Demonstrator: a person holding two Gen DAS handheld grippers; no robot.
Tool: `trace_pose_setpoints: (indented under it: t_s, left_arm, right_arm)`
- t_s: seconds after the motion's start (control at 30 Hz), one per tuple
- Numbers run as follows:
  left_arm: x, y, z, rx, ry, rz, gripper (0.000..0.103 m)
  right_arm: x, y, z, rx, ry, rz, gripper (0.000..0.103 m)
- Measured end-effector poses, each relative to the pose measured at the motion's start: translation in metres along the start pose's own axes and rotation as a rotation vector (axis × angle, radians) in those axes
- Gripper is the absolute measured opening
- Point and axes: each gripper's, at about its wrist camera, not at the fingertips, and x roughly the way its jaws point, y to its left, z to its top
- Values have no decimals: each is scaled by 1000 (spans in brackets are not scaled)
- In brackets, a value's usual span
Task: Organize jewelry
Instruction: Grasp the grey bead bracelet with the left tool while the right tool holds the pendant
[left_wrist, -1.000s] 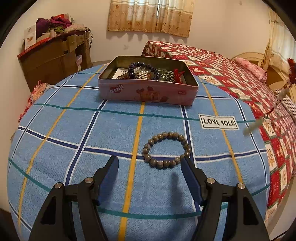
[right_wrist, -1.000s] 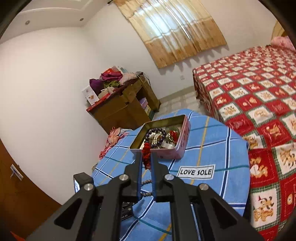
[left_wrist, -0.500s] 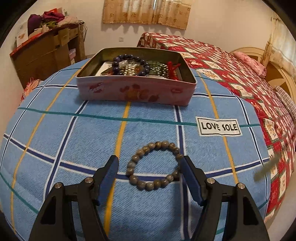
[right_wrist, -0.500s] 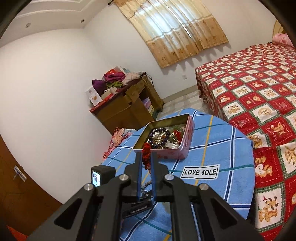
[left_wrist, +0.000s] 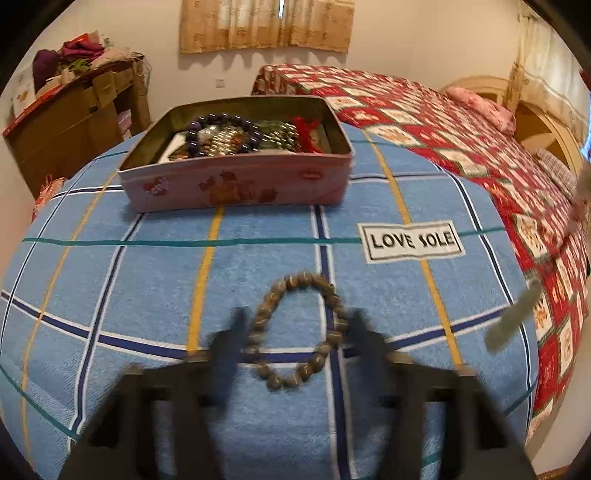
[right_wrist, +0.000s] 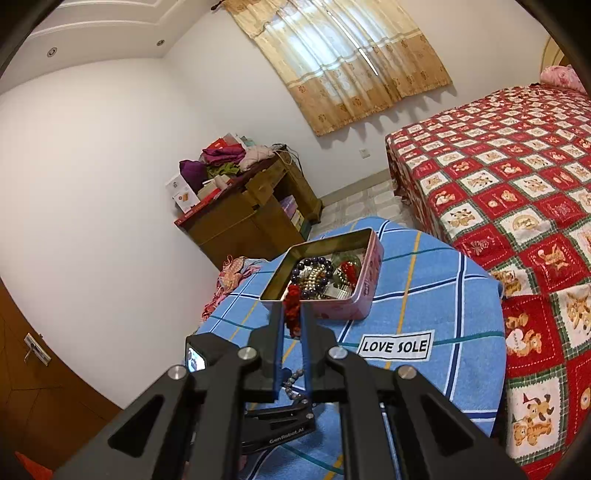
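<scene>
A brown bead bracelet (left_wrist: 297, 328) lies on the blue checked cloth (left_wrist: 147, 280) of a round table. My left gripper (left_wrist: 295, 328) is open, its blurred fingers on either side of the bracelet at cloth level. A pink tin (left_wrist: 236, 184) behind it holds a dark purple bead bracelet (left_wrist: 221, 127), pearl strands and a red piece. My right gripper (right_wrist: 292, 314) is shut on a red knotted ornament (right_wrist: 291, 306) and held high above the table, over the left gripper; the tin (right_wrist: 364, 291) shows beyond it.
A bed with a red patterned quilt (left_wrist: 461, 122) stands right of the table. A wooden cabinet (right_wrist: 251, 218) piled with clothes stands by the wall at the left. A "LOVE SOLE" label (left_wrist: 412, 240) is sewn on the cloth.
My left gripper moved forward and down so that its open fingers now flank the brown bracelet. My right gripper rose a little, still holding the red ornament.
</scene>
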Motion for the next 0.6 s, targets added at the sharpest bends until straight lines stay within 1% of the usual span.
trace_pose_setpoints:
  t_s: [0.03, 0.07, 0.1, 0.13, 0.17, 0.2, 0.23, 0.27, 0.37, 0.43, 0.5, 0.53, 0.57, 0.6]
  left_arm:
    - [0, 4, 0, -14, 0, -25, 25]
    - [0, 8, 0, -33, -3, -48, 25]
    - [-2, 15, -1, -59, -8, -73, 21]
    - [-1, 16, -1, -70, -11, -82, 19]
    - [-4, 20, -1, -91, -24, -99, 17]
    - [-7, 23, -1, -103, -38, -107, 12]
    - [-13, 25, -1, -111, -65, -117, 10]
    - [-21, 26, -2, -105, -102, -121, 9]
    - [-36, 24, -1, -70, -153, -92, 9]
    - [-40, 26, 1, -66, -153, -113, 9]
    - [-38, 27, 2, -78, -130, -140, 11]
    - [-36, 26, 3, -83, -117, -149, 15]
    - [-33, 24, 3, -83, -100, -157, 33]
    - [-30, 20, 4, -83, -75, -165, 55]
  right_arm:
    - [0, 1, 0, 0, -2, 0, 11]
    - [0, 1, 0, 0, -2, 1, 11]
    - [0, 2, 0, -1, -3, 2, 11]
    - [0, 2, 0, -2, -4, 1, 11]
    - [0, 3, 0, -3, -5, 1, 11]
    - [-1, 4, 0, -4, -6, 0, 11]
    - [-1, 4, 0, -5, -8, -1, 11]
    - [-2, 5, 0, -6, -11, -1, 11]
    - [-3, 6, 0, -9, -14, -2, 11]
    - [-3, 6, 0, -11, -16, -3, 11]
    - [-3, 7, 0, -15, -18, -8, 11]
    - [-4, 7, 0, -15, -18, -10, 11]
    - [-4, 7, 0, -15, -19, -12, 11]
    - [-5, 7, 0, -15, -20, -12, 11]
